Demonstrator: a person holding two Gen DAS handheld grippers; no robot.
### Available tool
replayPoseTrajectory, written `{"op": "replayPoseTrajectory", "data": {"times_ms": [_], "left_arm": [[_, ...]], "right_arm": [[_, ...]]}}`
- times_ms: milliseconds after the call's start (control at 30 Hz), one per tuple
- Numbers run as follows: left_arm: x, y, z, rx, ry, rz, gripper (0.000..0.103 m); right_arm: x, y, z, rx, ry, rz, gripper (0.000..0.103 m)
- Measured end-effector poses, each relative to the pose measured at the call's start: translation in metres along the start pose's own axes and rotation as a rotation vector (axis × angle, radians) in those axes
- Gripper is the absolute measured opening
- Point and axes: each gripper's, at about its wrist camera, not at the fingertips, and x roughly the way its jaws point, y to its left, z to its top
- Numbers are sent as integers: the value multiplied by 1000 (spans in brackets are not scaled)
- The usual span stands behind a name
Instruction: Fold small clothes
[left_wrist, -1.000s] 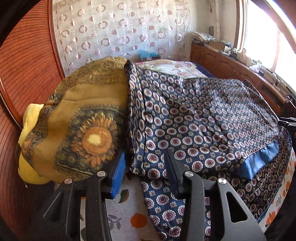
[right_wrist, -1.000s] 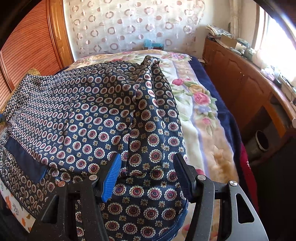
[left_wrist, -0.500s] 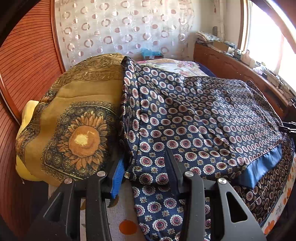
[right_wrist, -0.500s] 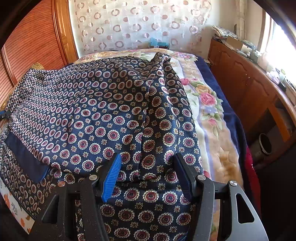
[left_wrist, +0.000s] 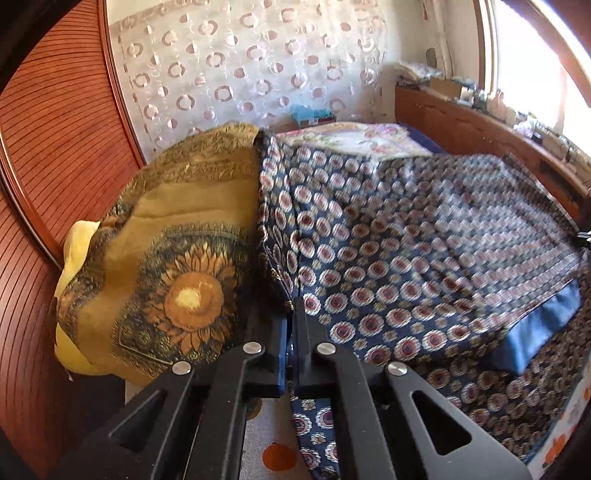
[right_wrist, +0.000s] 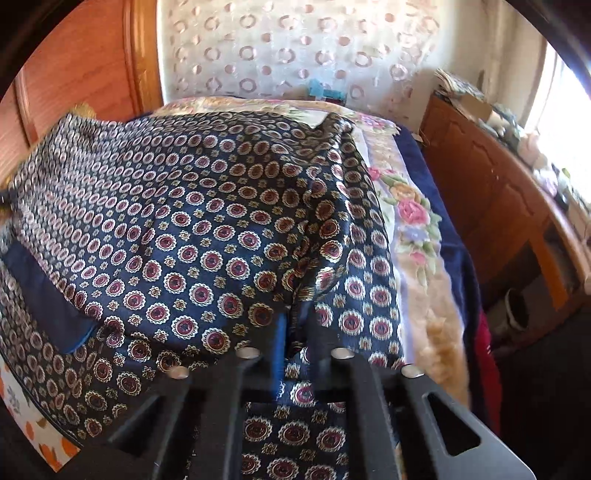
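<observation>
The navy patterned garment (left_wrist: 406, 251) lies spread across the bed (right_wrist: 417, 236), covering most of it, with a plain blue band (left_wrist: 535, 332) along its near edge. The left gripper (left_wrist: 291, 325) has just closed, and its jaws now pinch the garment's left edge; the right gripper (right_wrist: 295, 325) has likewise just closed on a raised fold of the same cloth near the garment's right side. Just left of the garment, touching its edge, sits a bulky mustard sunflower-print blanket (left_wrist: 177, 266) over a yellow pillow (left_wrist: 77, 243), crowding the left gripper's side. Beyond the garment, the bed's floral cover (right_wrist: 410, 214) shows bare, and past that hangs a sheer curtain with ring motifs (left_wrist: 251, 62). To the garment's right, beside the bed, runs a wooden cabinet (right_wrist: 491, 192) with cluttered items on top under a bright window (left_wrist: 532, 62). Left of the blanket stands reddish wooden panelling (left_wrist: 48, 140). A small teal item (right_wrist: 319, 90) sits at the bed's far end.
</observation>
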Motion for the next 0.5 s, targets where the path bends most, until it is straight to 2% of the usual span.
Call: {"op": "replayPoseTrajectory", "data": {"times_ms": [267,500], "left_arm": [[-43,3,18,-18,-91,-73,2],[-74,5,15,-36,-139,-98,2]], "right_arm": [[-21,-1,11,-38,-83,5,3],[-61,-12,20,-11,-158,15,3]]}}
